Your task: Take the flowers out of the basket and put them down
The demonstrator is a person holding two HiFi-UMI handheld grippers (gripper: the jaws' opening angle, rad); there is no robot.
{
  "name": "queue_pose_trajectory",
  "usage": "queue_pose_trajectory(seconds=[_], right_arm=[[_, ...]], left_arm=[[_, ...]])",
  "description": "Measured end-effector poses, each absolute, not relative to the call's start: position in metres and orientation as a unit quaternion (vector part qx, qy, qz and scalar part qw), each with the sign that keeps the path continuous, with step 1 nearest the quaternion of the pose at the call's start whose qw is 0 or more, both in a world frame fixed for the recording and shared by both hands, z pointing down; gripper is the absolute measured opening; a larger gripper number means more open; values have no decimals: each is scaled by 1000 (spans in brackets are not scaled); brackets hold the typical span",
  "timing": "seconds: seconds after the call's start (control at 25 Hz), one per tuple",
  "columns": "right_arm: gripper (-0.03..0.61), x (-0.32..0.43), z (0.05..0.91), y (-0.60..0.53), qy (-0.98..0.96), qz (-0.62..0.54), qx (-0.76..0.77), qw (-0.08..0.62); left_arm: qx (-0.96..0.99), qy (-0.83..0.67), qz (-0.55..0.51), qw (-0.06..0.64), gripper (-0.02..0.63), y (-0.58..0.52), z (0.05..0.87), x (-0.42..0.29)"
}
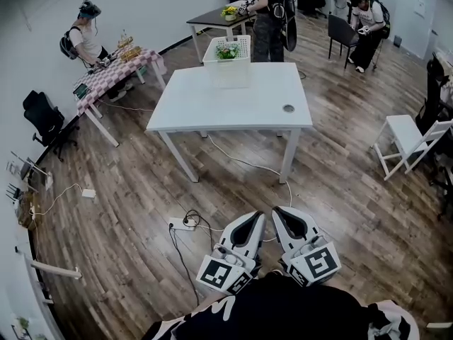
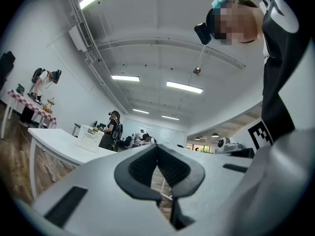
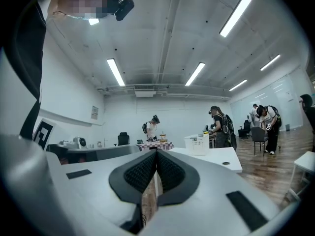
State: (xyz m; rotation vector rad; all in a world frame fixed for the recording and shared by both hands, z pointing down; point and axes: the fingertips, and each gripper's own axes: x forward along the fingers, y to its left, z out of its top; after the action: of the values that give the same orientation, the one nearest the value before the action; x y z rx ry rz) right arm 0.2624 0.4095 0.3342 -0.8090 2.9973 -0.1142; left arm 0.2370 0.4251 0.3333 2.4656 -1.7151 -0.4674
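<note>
A white slatted basket (image 1: 227, 62) stands at the far edge of a white table (image 1: 226, 101), with green and pink flowers (image 1: 226, 50) showing in its top. My left gripper (image 1: 253, 219) and right gripper (image 1: 282, 213) hang side by side close to my body, well short of the table and over the wood floor. Both are shut with nothing between the jaws. In the left gripper view the closed left gripper (image 2: 157, 147) points toward the basket (image 2: 90, 137) far off. The right gripper (image 3: 156, 153) view shows the basket (image 3: 198, 142) small on the table (image 3: 219, 158).
A power strip with cables (image 1: 182, 224) lies on the floor between me and the table. A white chair (image 1: 407, 139) stands right, a black office chair (image 1: 42, 117) left. People work at a checked-cloth table (image 1: 113, 73) and a dark table (image 1: 212, 18) behind.
</note>
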Motion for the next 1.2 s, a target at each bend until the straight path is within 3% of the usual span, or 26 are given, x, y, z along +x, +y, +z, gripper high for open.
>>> queue_pose_trajectory(seconds=[0.72,1.2], right_arm=[[18,301,346,369,966,-43,-254,10],[18,269,349,321,967,-39,-251,14]], left_arm=[[803,-573,-156,42,5,388,340,276],[804,-574,-151,39,5,336,344,245]])
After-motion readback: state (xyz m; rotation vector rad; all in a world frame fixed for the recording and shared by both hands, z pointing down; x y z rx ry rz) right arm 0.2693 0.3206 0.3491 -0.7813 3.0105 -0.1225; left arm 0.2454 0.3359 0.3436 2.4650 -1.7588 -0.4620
